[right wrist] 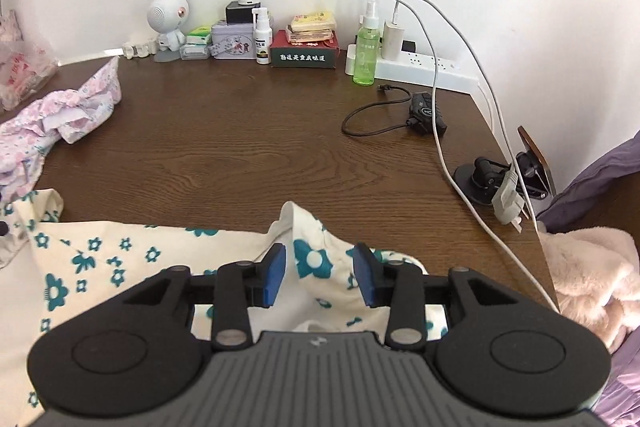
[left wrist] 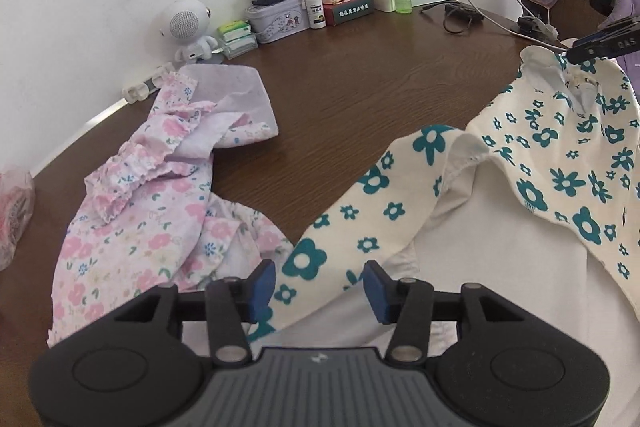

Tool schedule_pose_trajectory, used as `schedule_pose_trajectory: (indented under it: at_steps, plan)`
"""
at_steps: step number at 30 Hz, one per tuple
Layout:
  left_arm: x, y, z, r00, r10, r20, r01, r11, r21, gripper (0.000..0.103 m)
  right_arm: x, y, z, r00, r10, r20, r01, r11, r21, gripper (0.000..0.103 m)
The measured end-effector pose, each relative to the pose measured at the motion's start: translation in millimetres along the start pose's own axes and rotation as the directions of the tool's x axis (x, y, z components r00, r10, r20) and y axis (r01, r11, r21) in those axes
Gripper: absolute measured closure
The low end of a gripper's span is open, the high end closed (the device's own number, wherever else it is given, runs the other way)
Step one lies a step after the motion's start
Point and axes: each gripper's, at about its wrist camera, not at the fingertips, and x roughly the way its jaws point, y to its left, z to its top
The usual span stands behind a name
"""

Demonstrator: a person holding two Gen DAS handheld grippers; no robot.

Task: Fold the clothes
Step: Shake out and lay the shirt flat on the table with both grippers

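Observation:
A cream garment (left wrist: 540, 155) printed with teal flowers lies spread along the near edge of the brown table (left wrist: 340, 87). My left gripper (left wrist: 320, 287) hovers over one floral end of it, jaws apart, the cloth flat beneath and untouched by the blue pads. In the right wrist view my right gripper (right wrist: 320, 273) stands open over the same garment (right wrist: 100, 259); a raised fold by the neckline sits between its pads without being pinched. One black finger (left wrist: 604, 45) of the right gripper shows by the collar in the left wrist view. A crumpled pink floral garment (left wrist: 140, 227) lies to the left.
Along the wall stand a white robot speaker (left wrist: 188, 27), tins, boxes, a green spray bottle (right wrist: 366, 47) and a power strip (right wrist: 424, 67) with trailing cables. A black phone holder (right wrist: 488, 179) sits at the right table edge. Pink fluffy fabric (right wrist: 592, 275) lies beyond it.

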Motion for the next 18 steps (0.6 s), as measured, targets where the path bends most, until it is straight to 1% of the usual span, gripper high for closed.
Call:
schedule_pose_trajectory:
  at_steps: [3,5,6,7,8,10,11,13,15,16,18]
  plan:
    - [7,1,-6,0.999,0.046,-0.020,-0.045,0.999,0.013,0.053,-21,-1,-19,0.999,0.041,0.005,-0.041,0.999,0.005,0.061]
    - [10,4,-8,0.999,0.037,-0.005,-0.037,0.999,-0.014,0.056,-30,-2,-33,0.999,0.052,-0.001,-0.052,0.999,0.003,0.060]
    - [10,4,-7,0.999,0.035,-0.005,-0.035,0.999,-0.020,0.074,-33,-2,-42,0.999,0.047,-0.002,-0.047,0.999,-0.007,0.060]
    - [10,4,-6,0.999,0.034,-0.005,-0.034,0.999,-0.027,0.102,-34,-3,-50,0.999,0.040,0.000,-0.040,0.999,-0.011,0.060]
    - [10,3,-6,0.999,0.032,-0.004,-0.032,0.999,-0.033,0.102,-34,-3,-57,0.999,0.034,0.002,-0.034,0.999,-0.015,0.060]
    - [10,3,-4,0.999,0.033,-0.003,-0.034,0.998,-0.045,0.102,-33,-8,-71,0.999,0.052,0.012,-0.052,0.999,-0.001,0.060]
    - [8,3,-3,0.998,0.065,-0.001,-0.065,0.997,-0.046,0.103,-33,-11,-77,0.998,0.060,0.019,-0.060,0.998,0.008,0.060]
    - [6,4,-1,0.992,0.130,0.003,-0.129,0.990,-0.049,0.103,-32,-15,-86,0.999,0.050,0.012,-0.050,0.998,0.032,0.061]
    - [7,11,1,0.980,0.201,-0.007,-0.201,0.977,-0.065,0.103,-33,-20,-93,0.999,0.038,0.011,-0.039,0.997,0.063,0.061]
    - [7,14,0,0.976,0.216,-0.012,-0.216,0.973,-0.076,0.102,-34,-22,-96,0.999,0.034,0.010,-0.034,0.996,0.078,0.061]
    - [5,19,-2,0.971,0.238,-0.014,-0.239,0.966,-0.099,0.101,-48,-20,-100,0.997,0.074,0.026,-0.076,0.992,0.097,0.061]
